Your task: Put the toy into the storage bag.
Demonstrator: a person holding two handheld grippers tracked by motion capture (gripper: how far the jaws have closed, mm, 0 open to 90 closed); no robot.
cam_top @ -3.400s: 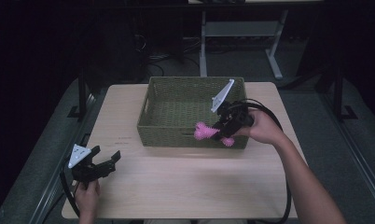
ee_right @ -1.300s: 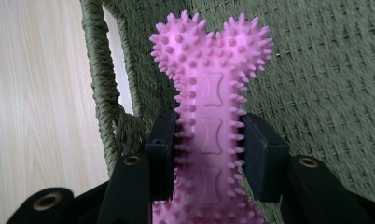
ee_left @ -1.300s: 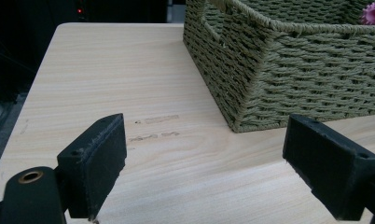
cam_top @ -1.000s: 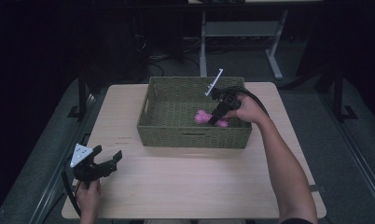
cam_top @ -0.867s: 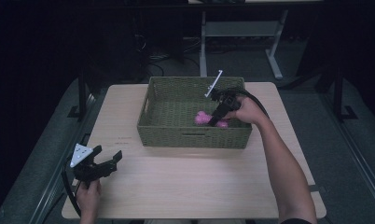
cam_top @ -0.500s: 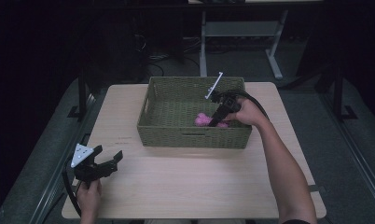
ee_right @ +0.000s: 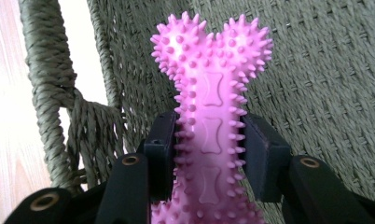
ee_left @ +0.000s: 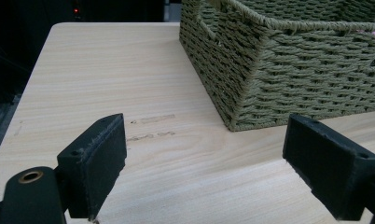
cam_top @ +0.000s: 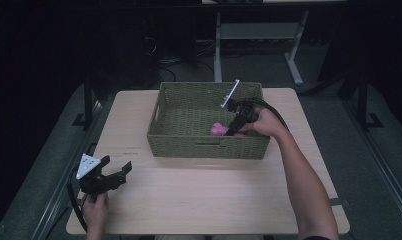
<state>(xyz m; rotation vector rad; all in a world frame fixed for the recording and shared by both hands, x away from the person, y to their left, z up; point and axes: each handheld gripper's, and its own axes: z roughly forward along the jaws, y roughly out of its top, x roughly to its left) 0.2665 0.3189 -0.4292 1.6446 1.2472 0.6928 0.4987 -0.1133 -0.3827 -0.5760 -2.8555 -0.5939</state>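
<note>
My right gripper is pinching the pink spiky bone toy at its middle; in the right gripper view the two black pads press on both sides of the shaft, and the knobbed end stands out beyond the jaws; in the high view the right gripper reaches down inside the woven basket, and the toy sits low near the front wall, a little right of the basket's centre; I cannot tell if it touches the floor of the basket. The long axis of the toy follows the line of my jaws, its free end pointing toward the woven wall close in front of it. My right hand lies over the near right rim; the forearm goes back toward the bottom right of the table, and the grey plate tips up over the basket. My left gripper is spread wide with nothing between its pads; it sits low above the table at the near left corner, held by my left hand, and faces the basket's corner, well apart from it. The table is pale wood with some faint marks; the room around is dark, with a white desk frame and cables on the floor behind.
</note>
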